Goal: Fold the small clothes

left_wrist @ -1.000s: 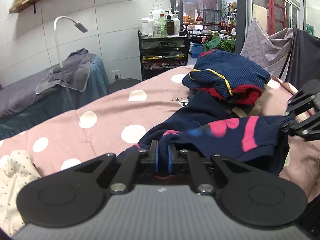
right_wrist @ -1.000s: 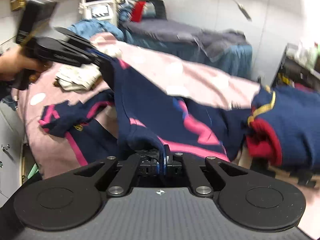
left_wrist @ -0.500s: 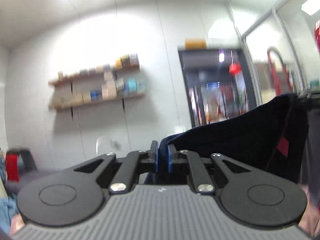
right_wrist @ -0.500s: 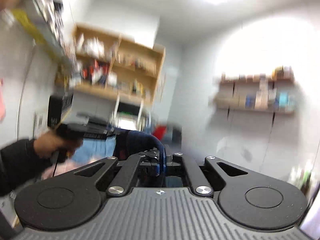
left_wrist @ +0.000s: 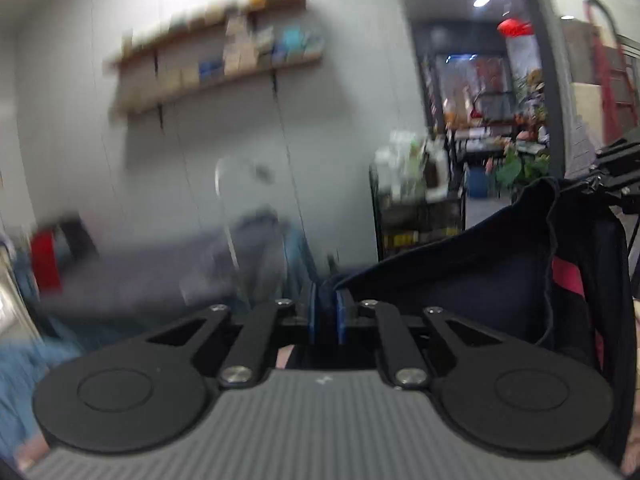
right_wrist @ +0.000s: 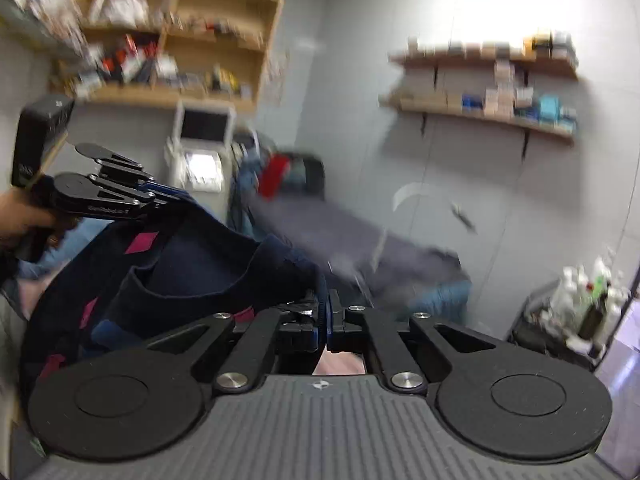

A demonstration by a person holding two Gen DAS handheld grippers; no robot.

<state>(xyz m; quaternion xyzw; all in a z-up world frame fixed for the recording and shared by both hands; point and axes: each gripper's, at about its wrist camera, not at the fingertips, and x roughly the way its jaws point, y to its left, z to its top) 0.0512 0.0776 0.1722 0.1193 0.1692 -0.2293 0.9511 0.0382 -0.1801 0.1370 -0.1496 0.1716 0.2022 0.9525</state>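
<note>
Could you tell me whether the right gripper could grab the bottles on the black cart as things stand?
Probably not: the right gripper is shut on the navy garment, which hangs between it and the left gripper. The bottles sit well off to its right, across the room.

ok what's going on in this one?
A person is folding small clothes with a handheld gripper in each hand. Both the left gripper and the right gripper are shut on the edge of a navy garment with pink markings, one at each end, so it hangs slack between them in the air. Nothing is folded yet. Both views are motion-blurred and point at the walls and shelves, not the bed.
</note>
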